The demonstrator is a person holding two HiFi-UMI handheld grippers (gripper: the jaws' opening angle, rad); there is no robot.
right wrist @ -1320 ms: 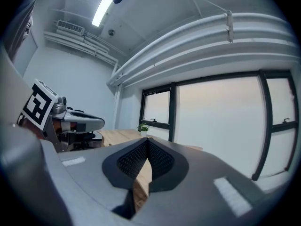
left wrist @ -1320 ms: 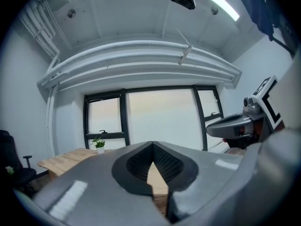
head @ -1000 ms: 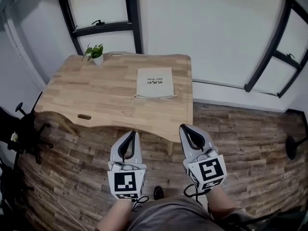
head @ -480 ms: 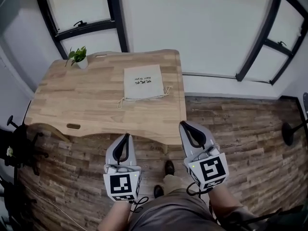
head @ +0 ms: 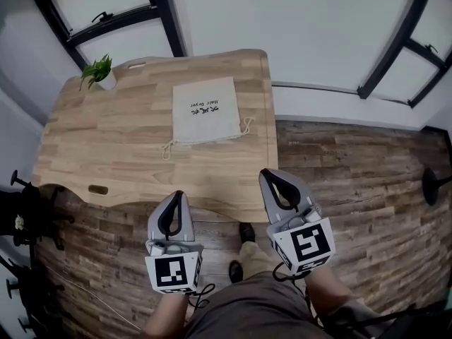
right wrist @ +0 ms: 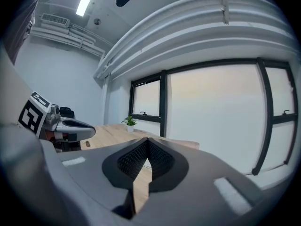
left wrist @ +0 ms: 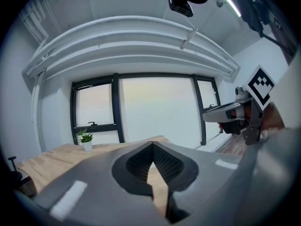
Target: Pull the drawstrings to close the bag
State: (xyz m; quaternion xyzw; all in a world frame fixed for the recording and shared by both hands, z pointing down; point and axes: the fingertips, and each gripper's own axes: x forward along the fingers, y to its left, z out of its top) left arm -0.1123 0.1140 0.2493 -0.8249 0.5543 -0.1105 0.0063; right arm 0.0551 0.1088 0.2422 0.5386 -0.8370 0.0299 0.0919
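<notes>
Since a second ago your left gripper (head: 176,196) and right gripper (head: 272,176) have come up to the bench's (head: 106,140) near edge. Head view: the bag (head: 206,109) lies flat beyond them, its drawstrings (head: 167,149) trailing at its near corners. Left gripper view: tips pressed together, holding nothing. Right gripper view: the same. Open both before you reach, take one cord each, then pull outward evenly.

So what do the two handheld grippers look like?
The left gripper and right gripper are light grey tapering shells with black ridged pads around a teardrop opening. Each carries a white cube with black square markers at the back and a black cable looped beneath.
</notes>
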